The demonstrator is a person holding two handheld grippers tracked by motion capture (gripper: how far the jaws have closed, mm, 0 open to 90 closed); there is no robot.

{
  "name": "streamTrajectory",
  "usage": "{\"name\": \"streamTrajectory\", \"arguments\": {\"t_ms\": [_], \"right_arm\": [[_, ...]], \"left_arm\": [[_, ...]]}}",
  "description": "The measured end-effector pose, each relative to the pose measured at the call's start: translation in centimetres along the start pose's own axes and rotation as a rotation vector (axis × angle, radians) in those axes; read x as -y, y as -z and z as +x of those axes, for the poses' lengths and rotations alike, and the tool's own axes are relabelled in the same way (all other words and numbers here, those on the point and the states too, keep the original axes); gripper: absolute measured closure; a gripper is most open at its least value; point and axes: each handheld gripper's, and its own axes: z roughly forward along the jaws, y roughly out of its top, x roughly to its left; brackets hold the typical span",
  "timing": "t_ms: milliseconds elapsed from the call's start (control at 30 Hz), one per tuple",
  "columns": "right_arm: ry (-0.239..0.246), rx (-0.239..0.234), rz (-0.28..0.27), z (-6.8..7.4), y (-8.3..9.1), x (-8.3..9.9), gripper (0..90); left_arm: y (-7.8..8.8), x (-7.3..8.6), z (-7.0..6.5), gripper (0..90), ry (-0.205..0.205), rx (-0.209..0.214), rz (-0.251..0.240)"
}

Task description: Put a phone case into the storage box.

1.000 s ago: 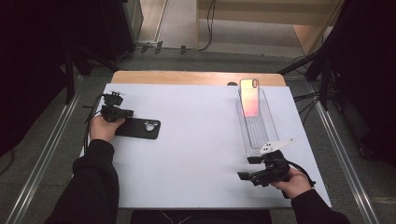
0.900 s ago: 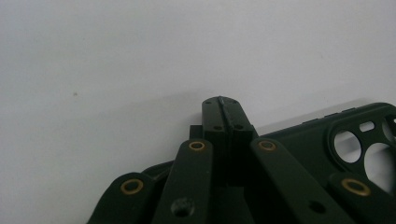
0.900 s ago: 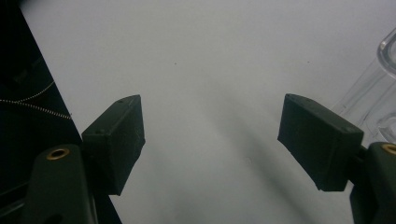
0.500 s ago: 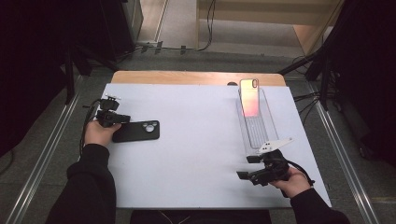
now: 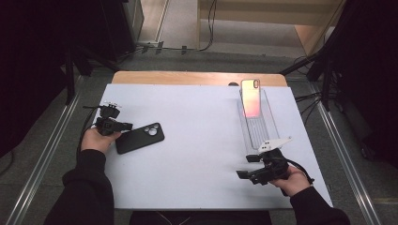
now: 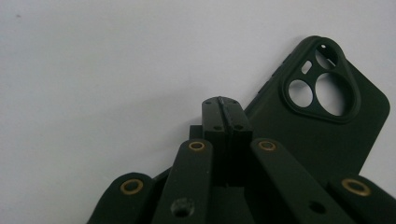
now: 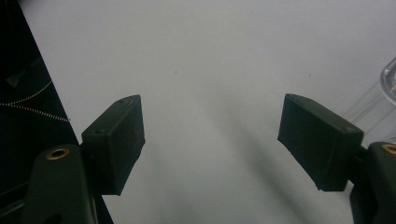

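**While left gripper sits beside phone case**

Black phone case (image 5: 140, 138) flat on white table (image 5: 197, 154), long axis across, camera cutout facing centre. Left gripper (image 5: 123, 126), jaws shut on nothing, just beside case's near end; far nearer than right gripper (image 5: 244, 174), jaws apart and empty. Left gripper view: case (image 6: 327, 126) right of closed tips. High view alone: pink phone (image 5: 250, 97) in clear tray (image 5: 257, 123).

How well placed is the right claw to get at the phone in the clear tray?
Probably yes: the right claw is open with nothing between its jaws, the phone lies uncovered in the clear tray, and only bare white table lies between.
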Motion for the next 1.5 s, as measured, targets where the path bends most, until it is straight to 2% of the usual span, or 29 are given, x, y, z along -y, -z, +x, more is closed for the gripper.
{"name": "streamTrajectory", "arguments": {"t_ms": [167,400,500,567,633,767,900,1000,1167,1433,1500], "right_arm": [[-0.001,0.001,0.004,-0.1,-0.1,-0.2,21.1],[0.002,0.000,0.007,-0.1,-0.3,-0.4,21.1],[0.005,0.000,0.007,-0.2,-0.3,-0.5,21.1],[0.001,0.000,0.007,-0.2,-0.3,-0.5,21.1],[0.006,0.001,0.004,-0.2,-0.3,-0.5,21.1],[0.008,-0.002,0.001,-0.2,-0.3,-0.6,21.1],[0.012,0.003,0.003,-0.2,-0.1,-0.5,21.1],[0.011,0.006,-0.002,-0.3,-0.1,-0.5,21.1],[0.010,0.009,0.001,-0.4,0.1,-0.4,21.1],[0.013,0.011,0.005,-0.4,0.1,-0.4,21.1],[0.014,0.011,0.005,-0.4,0.1,-0.4,21.1]], "left_arm": [[0.2,0.5,-0.7,90.0,-0.014,0.010,0.012],[0.2,1.2,-2.1,90.0,-0.033,0.049,0.038],[0.2,1.4,-2.7,90.0,-0.030,0.077,0.046],[0.2,1.5,-3.0,90.0,-0.024,0.113,0.052],[0.1,1.5,-3.3,90.0,-0.028,0.120,0.049],[0.3,1.2,-3.3,79.7,-0.003,0.149,0.006],[1.2,1.1,-3.5,68.6,-0.010,0.175,-0.052],[2.0,1.1,-3.8,62.3,-0.003,0.213,-0.080],[3.0,1.5,-4.8,49.1,-0.024,0.264,-0.117],[4.1,2.4,-6.4,42.6,-0.052,0.326,-0.160],[4.3,2.5,-6.8,41.6,-0.062,0.329,-0.162]]}}
